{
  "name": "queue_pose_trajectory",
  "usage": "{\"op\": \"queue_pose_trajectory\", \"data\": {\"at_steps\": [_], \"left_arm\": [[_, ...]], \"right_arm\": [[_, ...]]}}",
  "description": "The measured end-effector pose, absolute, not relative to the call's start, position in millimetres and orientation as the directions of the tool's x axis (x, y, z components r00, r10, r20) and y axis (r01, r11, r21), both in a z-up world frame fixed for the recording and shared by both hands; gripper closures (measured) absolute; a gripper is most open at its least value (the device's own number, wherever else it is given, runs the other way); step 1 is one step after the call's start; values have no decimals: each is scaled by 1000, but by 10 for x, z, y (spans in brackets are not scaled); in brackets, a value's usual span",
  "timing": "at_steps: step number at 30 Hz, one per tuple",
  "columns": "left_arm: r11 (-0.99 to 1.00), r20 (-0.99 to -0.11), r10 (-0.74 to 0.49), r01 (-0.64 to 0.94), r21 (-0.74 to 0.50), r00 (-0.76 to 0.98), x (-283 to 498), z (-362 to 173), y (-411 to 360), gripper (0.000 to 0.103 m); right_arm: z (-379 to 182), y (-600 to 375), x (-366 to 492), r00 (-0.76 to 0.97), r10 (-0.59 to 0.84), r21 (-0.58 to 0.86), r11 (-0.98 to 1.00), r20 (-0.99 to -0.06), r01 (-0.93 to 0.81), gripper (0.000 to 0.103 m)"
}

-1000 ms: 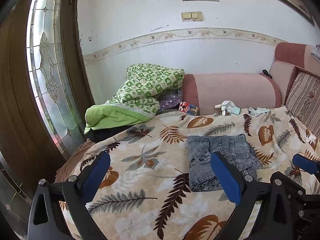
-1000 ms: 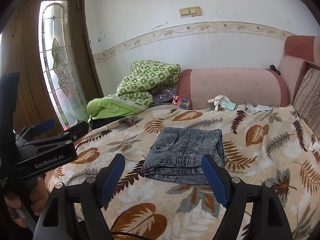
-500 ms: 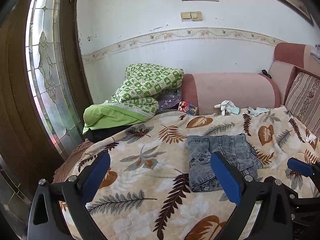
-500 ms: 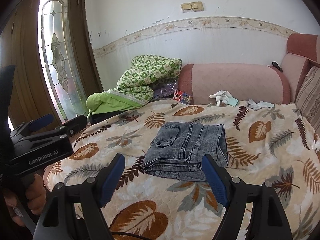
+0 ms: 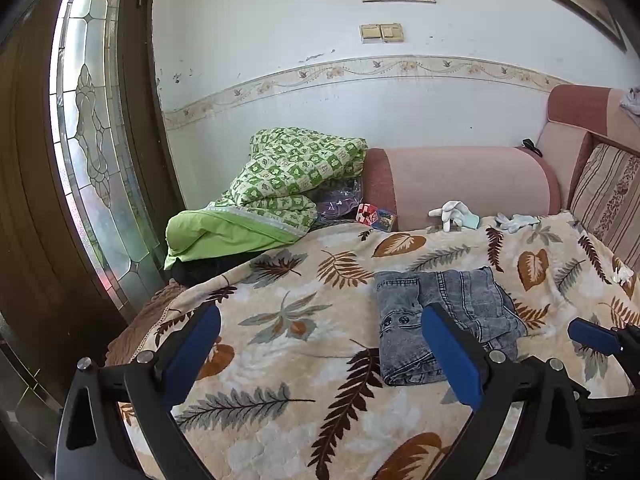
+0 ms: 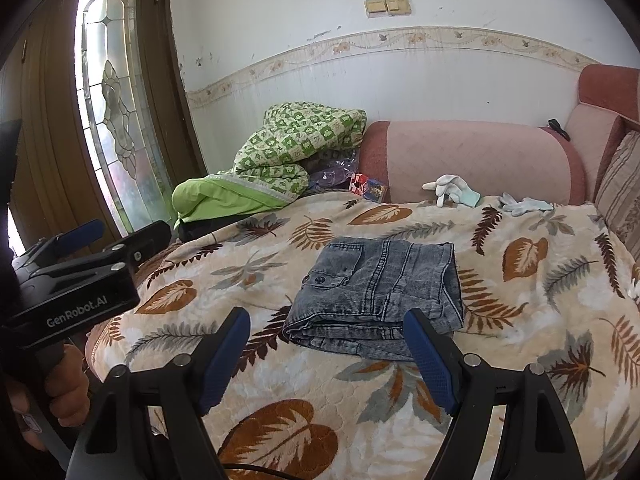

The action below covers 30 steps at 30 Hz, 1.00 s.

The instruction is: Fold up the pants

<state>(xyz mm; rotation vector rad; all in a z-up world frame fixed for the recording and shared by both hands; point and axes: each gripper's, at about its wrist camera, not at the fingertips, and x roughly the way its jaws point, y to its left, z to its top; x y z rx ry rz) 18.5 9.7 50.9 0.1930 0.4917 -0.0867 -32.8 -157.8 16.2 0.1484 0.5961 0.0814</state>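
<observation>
Right wrist view first: my right gripper point(image 6: 326, 356) has its jaws spread wide with nothing between them, hanging just short of the folded jeans point(image 6: 376, 300), and compared with a second ago the bundle sits a touch lower and closer in frame, so I've crept forward and tipped up a bit rather than touched anything. Same story on the left wrist view, where the left gripper point(image 5: 320, 354) is wide apart too and empty, off to the near-left of the jeans point(image 5: 444, 320), barely shifted from a second back. The pants themselves haven't moved at all, which to me reads like the fold is basically done and I'm just backing off or checking it. They sit mid-bed on the leaf-print blanket point(image 6: 540, 320), a compact squarish stack of washed grey denim, thick layered edges facing me, a buttoned pocket flap on the left side, heavy stitched seams running back. Looks stiff enough to hold its shape. The blanket is quilted and soft, beige with brown and grey fronds. Further back there's a puffy green checked quilt point(image 6: 296, 140), a pink bolster point(image 6: 472, 160) and a pair of white gloves point(image 6: 452, 188) lying by it.
</observation>
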Motion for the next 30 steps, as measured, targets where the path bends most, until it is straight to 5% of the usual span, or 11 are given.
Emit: {"op": "queue_pose_trajectory", "data": {"at_steps": [30], "left_arm": [[980,-482,-68,148,130,873,266,432,108,3]], "right_arm": [[118,-1508,-235,819,125,154,987,-561,-46,21]]}}
